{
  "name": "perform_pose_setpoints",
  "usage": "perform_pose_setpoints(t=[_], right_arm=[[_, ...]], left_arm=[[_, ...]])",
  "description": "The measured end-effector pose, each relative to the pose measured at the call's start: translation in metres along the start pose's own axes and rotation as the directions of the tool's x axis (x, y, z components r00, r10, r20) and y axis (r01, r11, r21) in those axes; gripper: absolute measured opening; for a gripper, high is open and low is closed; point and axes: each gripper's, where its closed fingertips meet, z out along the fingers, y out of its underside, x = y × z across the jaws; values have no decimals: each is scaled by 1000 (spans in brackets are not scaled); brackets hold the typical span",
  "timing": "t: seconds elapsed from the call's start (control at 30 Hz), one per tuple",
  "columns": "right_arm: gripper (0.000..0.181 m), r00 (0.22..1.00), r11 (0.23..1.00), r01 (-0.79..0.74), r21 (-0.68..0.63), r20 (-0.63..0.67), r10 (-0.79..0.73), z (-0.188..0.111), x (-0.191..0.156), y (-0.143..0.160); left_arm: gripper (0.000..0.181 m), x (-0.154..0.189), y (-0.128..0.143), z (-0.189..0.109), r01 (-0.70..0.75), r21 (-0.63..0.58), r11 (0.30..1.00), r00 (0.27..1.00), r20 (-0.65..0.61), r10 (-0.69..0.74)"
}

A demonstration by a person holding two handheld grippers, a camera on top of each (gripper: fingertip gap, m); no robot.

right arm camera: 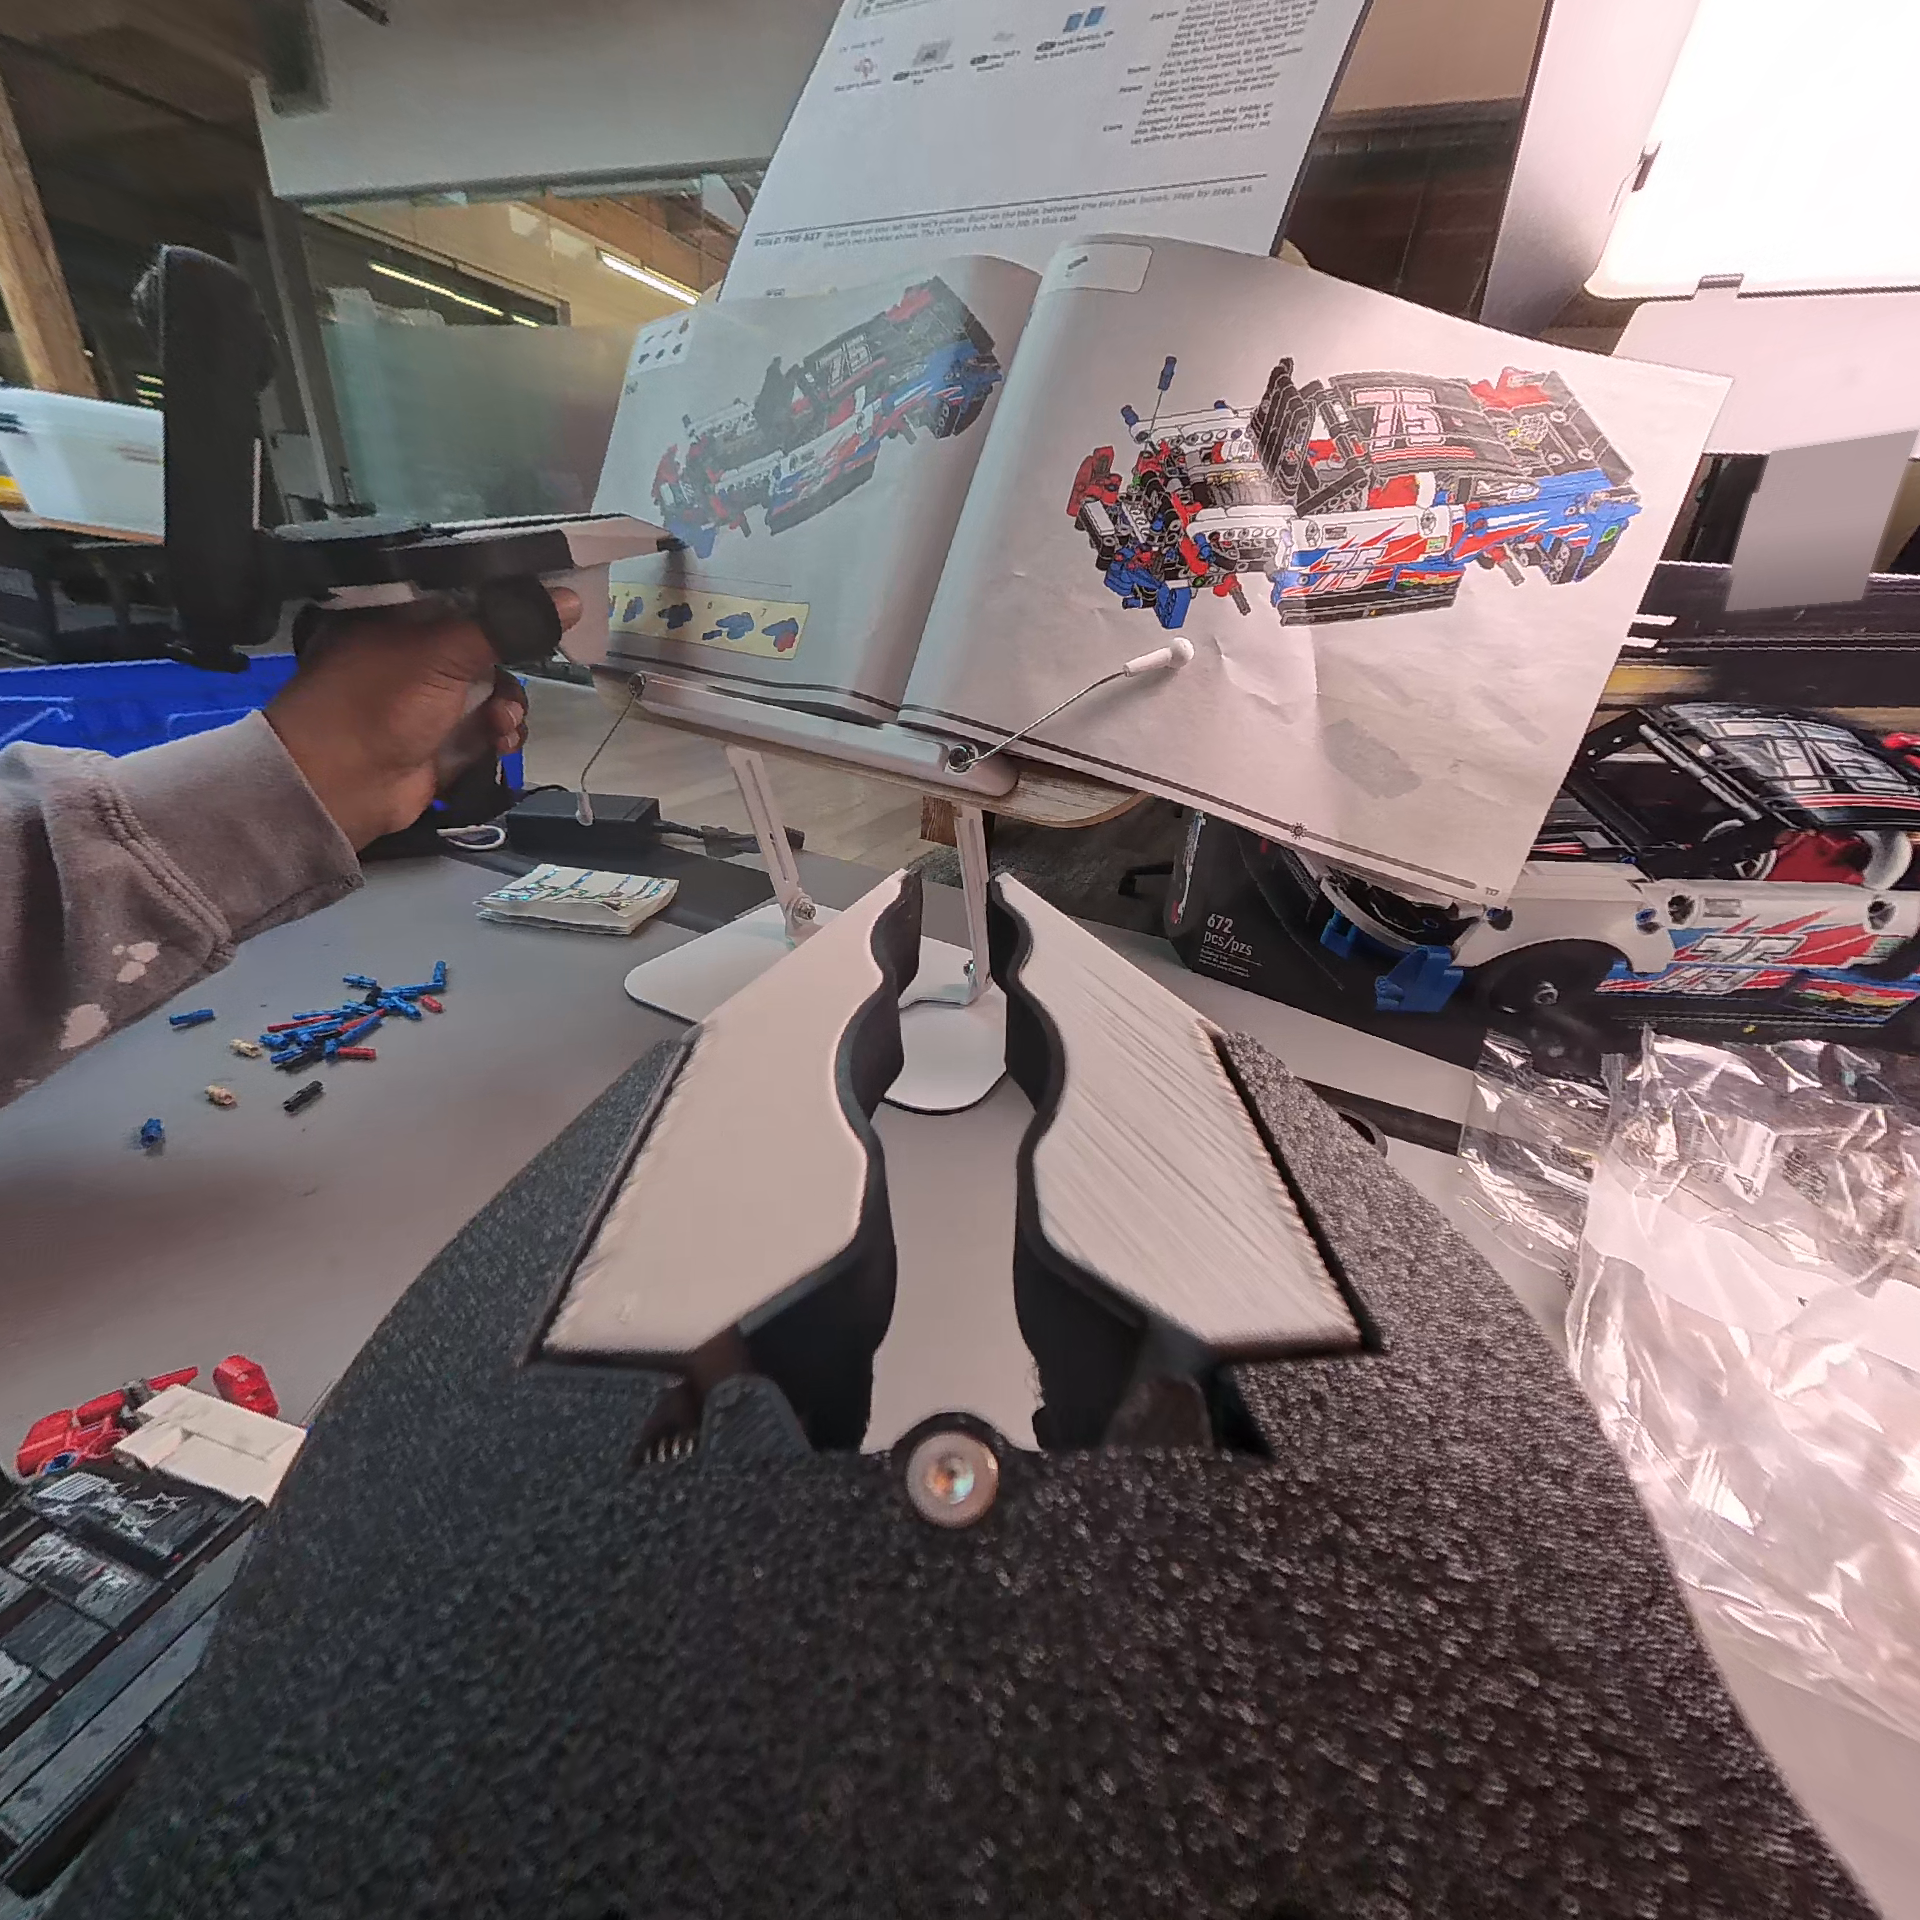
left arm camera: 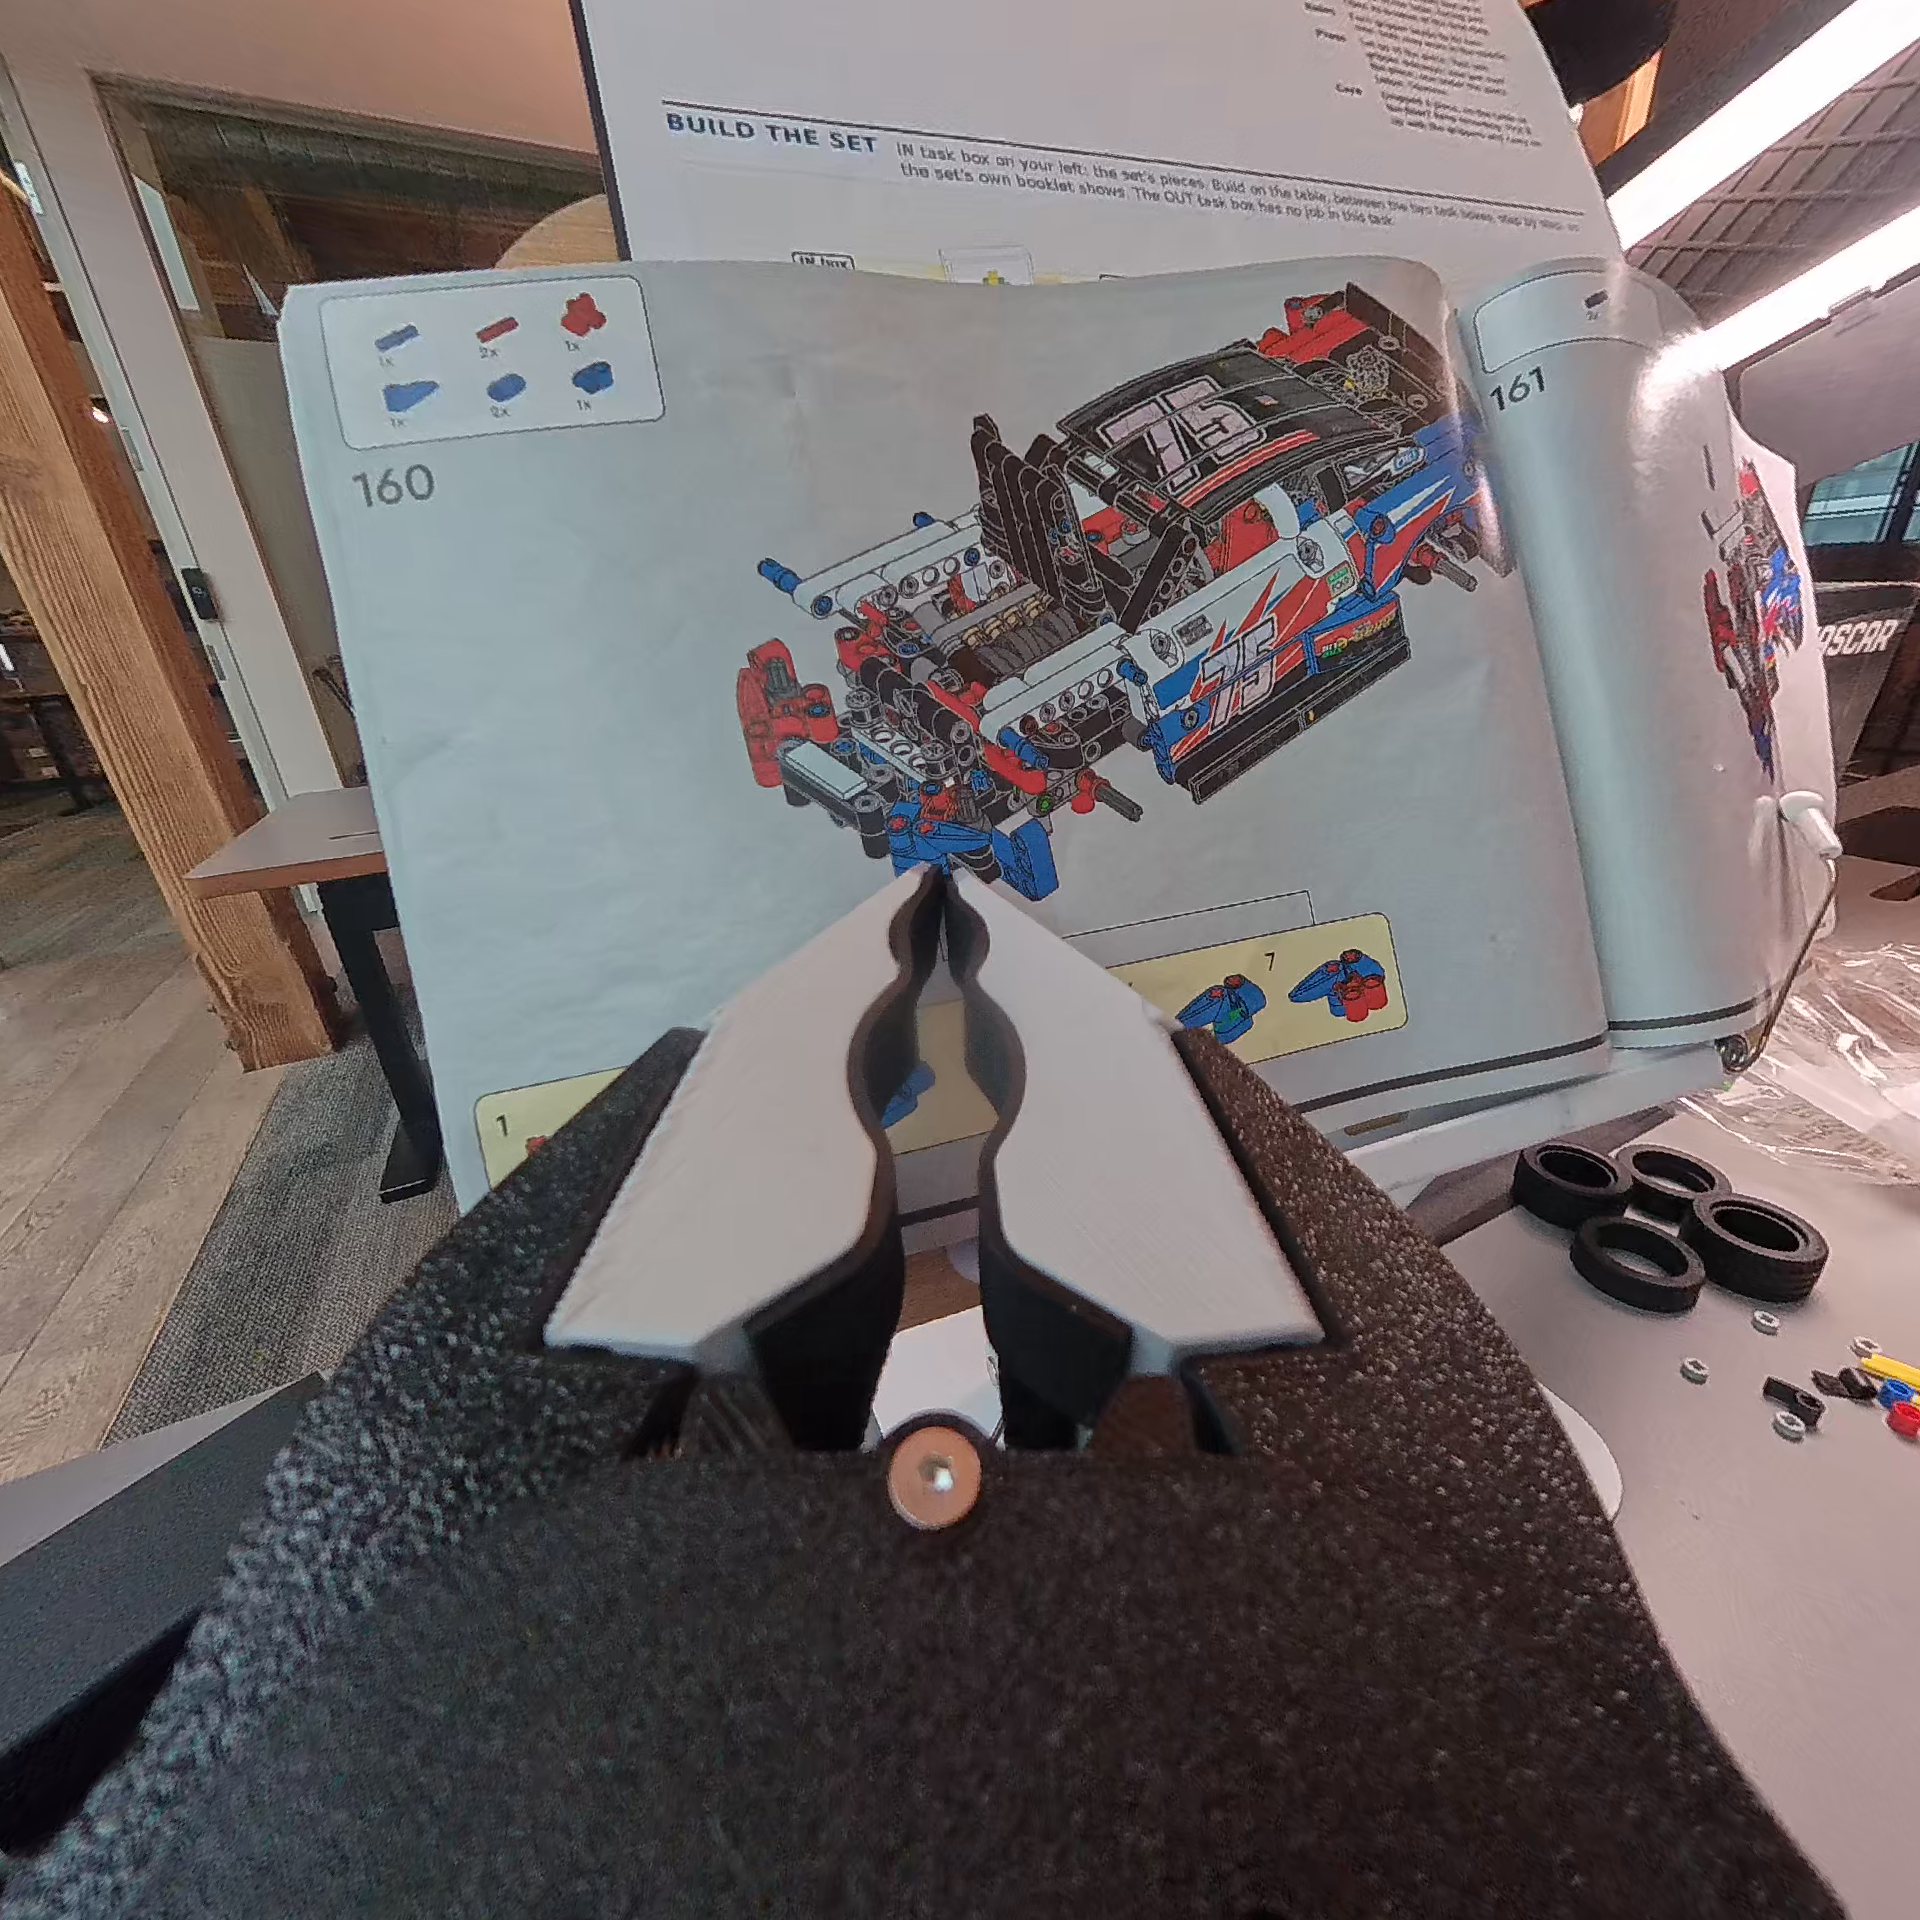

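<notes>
An open instruction booklet [left arm camera: 727, 623] stands on a tilted silver stand [right arm camera: 935, 1081] at the back of the grey table. My left gripper [left arm camera: 943, 881] is shut, and its tips touch the lower part of the left page. It also shows in the right wrist view [right arm camera: 665, 540], held by a hand in a grey sleeve [right arm camera: 156, 862]. My right gripper [right arm camera: 954, 888] is slightly open and empty, in the air in front of the stand's base. A wire page holder [right arm camera: 1070, 707] lies across the right page. The left wire holder [right arm camera: 597, 769] hangs down off the page.
Several black tyres [left arm camera: 1662, 1226] and small loose pieces [left arm camera: 1849, 1392] lie right of the stand. Blue and red pins [right arm camera: 332, 1023], a sticker sheet [right arm camera: 577, 899] and a partly built car [right arm camera: 125, 1475] lie on the left. The set's box [right arm camera: 1662, 883] and clear plastic bags [right arm camera: 1714, 1299] are on the right.
</notes>
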Motion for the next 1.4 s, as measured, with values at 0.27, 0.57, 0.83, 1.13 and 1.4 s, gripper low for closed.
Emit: perform_pose_setpoints(t=[0.27,0.57,0.83,1.13,1.4], right_arm=[[11,1000,1000,-2,-1,4,2,0,0,0],[11,1000,1000,-4,0,8,4,-2,0,-3],[12,994,1000,5,-3,107,-5,-6,-22,-13],[15,976,995,69,-71,212,-52,-8,-46,-9],[18,903,968,161,-191,424,-66,-19,-90,5]], left_arm=[[0,0,0,1,-9,-5,1000,1000,2,9],[10,59,6,-34,-24,-77,997,968,-250,4],[19,184,23,-162,-274,-168,947,670,-740,62],[26,248,110,-328,-395,-405,825,475,-858,-195],[38,262,144,-345,-565,-348,748,504,-864,-21]])
